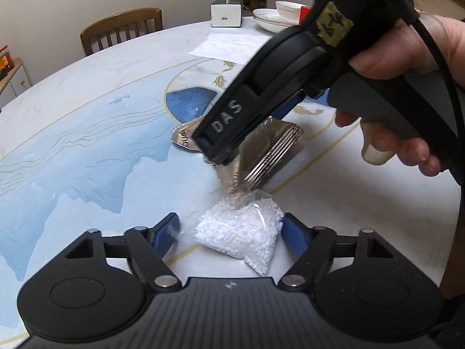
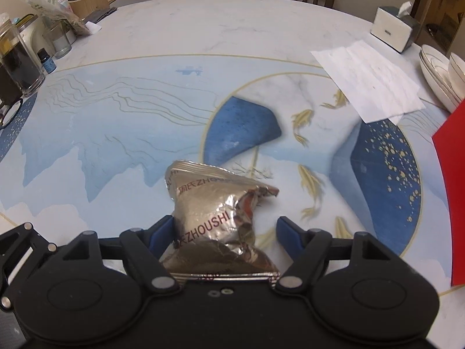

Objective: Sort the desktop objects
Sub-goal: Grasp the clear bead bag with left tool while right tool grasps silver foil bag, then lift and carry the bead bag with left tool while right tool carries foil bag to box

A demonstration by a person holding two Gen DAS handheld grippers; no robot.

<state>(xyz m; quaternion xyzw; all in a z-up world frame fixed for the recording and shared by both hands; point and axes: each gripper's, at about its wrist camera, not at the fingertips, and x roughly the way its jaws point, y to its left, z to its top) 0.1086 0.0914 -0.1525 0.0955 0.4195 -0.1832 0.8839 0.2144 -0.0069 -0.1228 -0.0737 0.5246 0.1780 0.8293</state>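
A clear plastic bag of white pellets [image 1: 242, 229] lies on the table between the open blue fingers of my left gripper [image 1: 231, 232]; neither pad touches it clearly. Just beyond it lies a silver foil packet [image 1: 273, 145], printed ZHOUSHI, also in the right wrist view [image 2: 215, 218]. My right gripper [image 2: 223, 232] is open with the foil packet between its fingers, the left pad [image 2: 161, 232] against the packet, the right pad apart from it. In the left wrist view the right gripper's black body [image 1: 261, 101] leans down over the packet.
The round table [image 2: 116, 116] has a blue mountain and fish pattern. White paper [image 2: 369, 84], a tissue box [image 2: 392, 29], stacked bowls [image 2: 441, 69] and a red sheet [image 2: 453, 189] sit at the right. Jars and bottles [image 2: 17, 58] stand at the left. Chairs stand behind.
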